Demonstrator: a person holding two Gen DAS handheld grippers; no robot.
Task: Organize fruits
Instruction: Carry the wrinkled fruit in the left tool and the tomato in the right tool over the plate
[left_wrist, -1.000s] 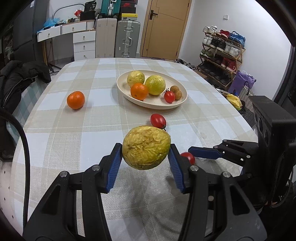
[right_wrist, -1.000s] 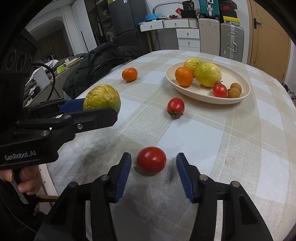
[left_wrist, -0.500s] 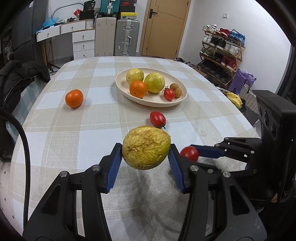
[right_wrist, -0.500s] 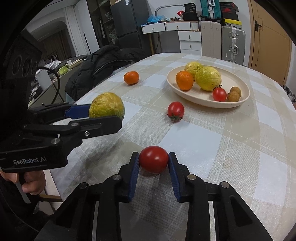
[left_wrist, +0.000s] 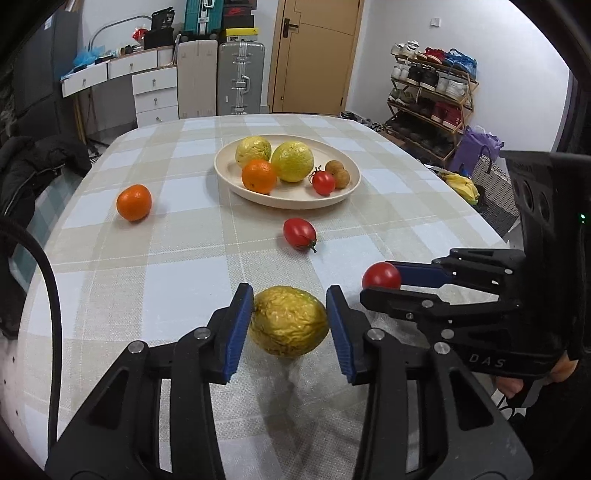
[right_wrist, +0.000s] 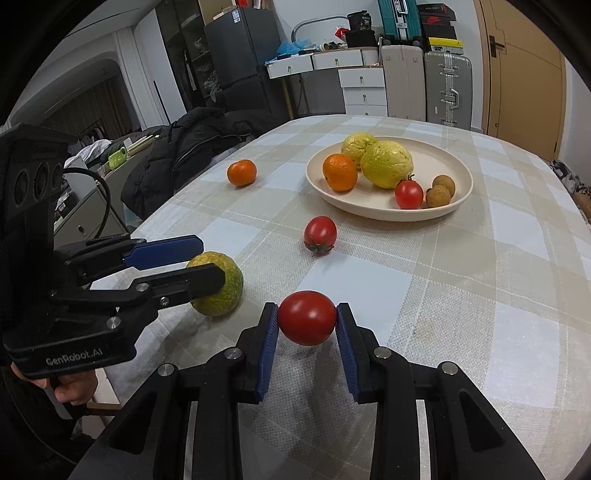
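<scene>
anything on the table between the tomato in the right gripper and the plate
One loose tomato lies on the cloth roughly between the held tomato, gripped by the right gripper, and the plate. Carried above the table, it should clear it. The near part of the plate looks free.

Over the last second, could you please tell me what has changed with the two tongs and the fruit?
The right tongs closed on the near tomato and lifted it off the tablecloth. The left tongs kept their grip on the wrinkled yellow fruit and tightened slightly. The plate with its fruit, the loose orange and the other tomato stayed put.
</scene>
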